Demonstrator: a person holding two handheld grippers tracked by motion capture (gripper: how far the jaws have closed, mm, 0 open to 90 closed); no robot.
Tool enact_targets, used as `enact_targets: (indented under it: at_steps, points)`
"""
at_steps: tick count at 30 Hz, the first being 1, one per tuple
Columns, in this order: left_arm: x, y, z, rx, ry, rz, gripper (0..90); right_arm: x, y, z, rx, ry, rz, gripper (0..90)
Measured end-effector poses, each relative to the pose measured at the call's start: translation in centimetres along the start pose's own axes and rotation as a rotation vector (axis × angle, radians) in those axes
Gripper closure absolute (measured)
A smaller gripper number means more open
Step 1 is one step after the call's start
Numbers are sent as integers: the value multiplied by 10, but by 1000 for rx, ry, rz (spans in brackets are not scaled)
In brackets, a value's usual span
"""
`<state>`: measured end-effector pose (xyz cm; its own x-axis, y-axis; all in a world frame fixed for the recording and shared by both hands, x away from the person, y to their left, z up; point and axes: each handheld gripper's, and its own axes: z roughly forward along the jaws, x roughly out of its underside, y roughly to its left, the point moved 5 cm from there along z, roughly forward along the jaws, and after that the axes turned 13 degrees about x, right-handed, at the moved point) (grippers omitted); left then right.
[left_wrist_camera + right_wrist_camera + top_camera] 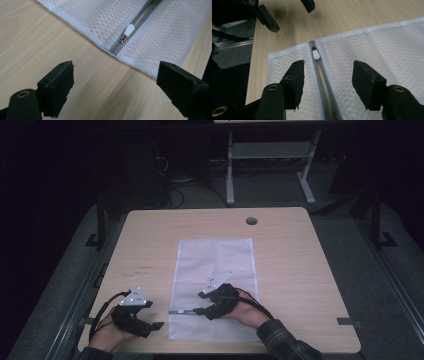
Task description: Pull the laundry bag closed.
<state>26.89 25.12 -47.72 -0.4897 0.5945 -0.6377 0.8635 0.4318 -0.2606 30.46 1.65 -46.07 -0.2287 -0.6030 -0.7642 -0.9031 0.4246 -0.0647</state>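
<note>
The white mesh bag [212,287] was laid toward the table's [300,270] near edge, its zipper pull [316,54] at the left end. The right gripper [327,82] was held agape astride the zipper, nothing pinched; the left gripper [115,87] was parked wide open beside the bag. Next, a pinch on the pull was judged necessary.

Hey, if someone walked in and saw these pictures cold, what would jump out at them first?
A white mesh bag lies flat in the middle of the wooden table, pale against a dark room. A grey zipper crosses its near end, with a white pull tab close to the bag's left edge. The right gripper hangs over that zipper with jaws apart either side of it, while the left gripper waits open over bare wood just off the bag's edge.
</note>
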Motion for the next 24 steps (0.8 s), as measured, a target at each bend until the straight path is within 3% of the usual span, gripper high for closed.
enact_targets:
  at_steps: [13, 24]
  points:
    - [1, 1, 0, 3, 2, 1, 136, -8, 15, 28, -68, 21, -52, 562]
    - [1, 1, 1, 7, 3, 3, 136, -14, 19, 51, -80, 30, -62, 593]
